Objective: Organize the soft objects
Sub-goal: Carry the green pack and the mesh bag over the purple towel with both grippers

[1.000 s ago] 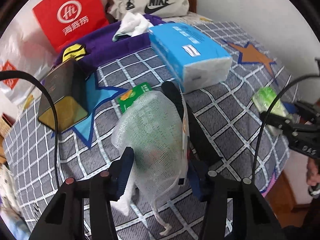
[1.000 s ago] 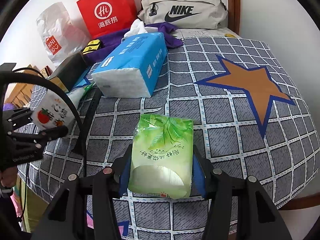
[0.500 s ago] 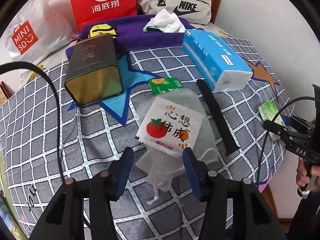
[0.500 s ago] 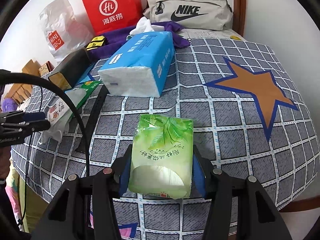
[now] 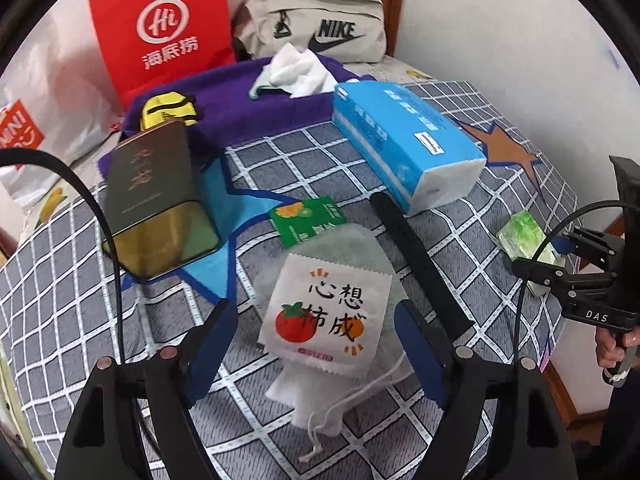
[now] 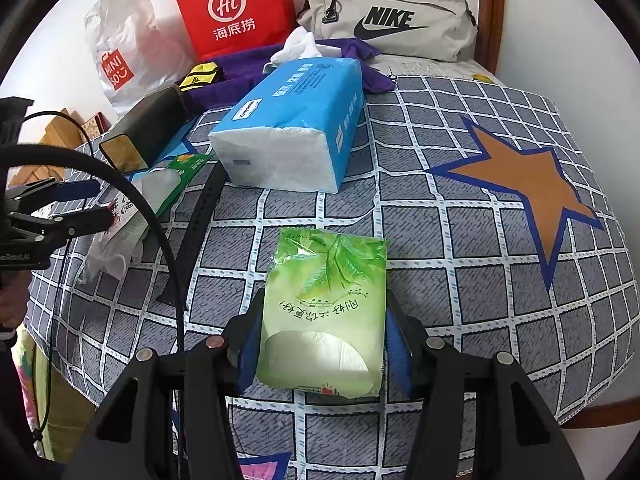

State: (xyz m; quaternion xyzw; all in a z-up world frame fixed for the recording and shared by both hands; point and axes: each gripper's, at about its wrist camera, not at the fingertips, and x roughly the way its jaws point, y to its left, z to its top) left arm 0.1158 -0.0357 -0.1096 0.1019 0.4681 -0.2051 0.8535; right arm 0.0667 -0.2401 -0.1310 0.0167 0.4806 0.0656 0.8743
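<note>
A grey checked bedspread with orange and blue stars (image 6: 500, 240) fills both views. Across the top of the frame stand a red paper shopping bag with white lettering (image 5: 168, 32) and a beige zip pouch with a black logo (image 6: 396, 20), with a purple fleece cloth (image 5: 240, 112) in front of them. A long blue plastic-wrapped tissue pack (image 6: 288, 128) lies in the upper middle of the right wrist view; a dark rectangular tin with gold script (image 5: 152, 196) sits at centre left of the left wrist view.

Low in the left view, the left hand-held gripper (image 5: 316, 328) has just been opening and stands wide; the white mesh drawstring pouch with a tomato print (image 5: 328, 312) lies flat on the bedspread between its blue pads, seemingly untouched by either, though the fisheye edge makes that hard to confirm. Low centre in the right view, the right hand-held gripper (image 6: 324, 340) clamps the green plastic tissue packet (image 6: 328, 312) from both sides. A black strap (image 5: 420, 260) runs just right of the pouch, and a small green card (image 5: 308, 220) peeks out above it.
</note>
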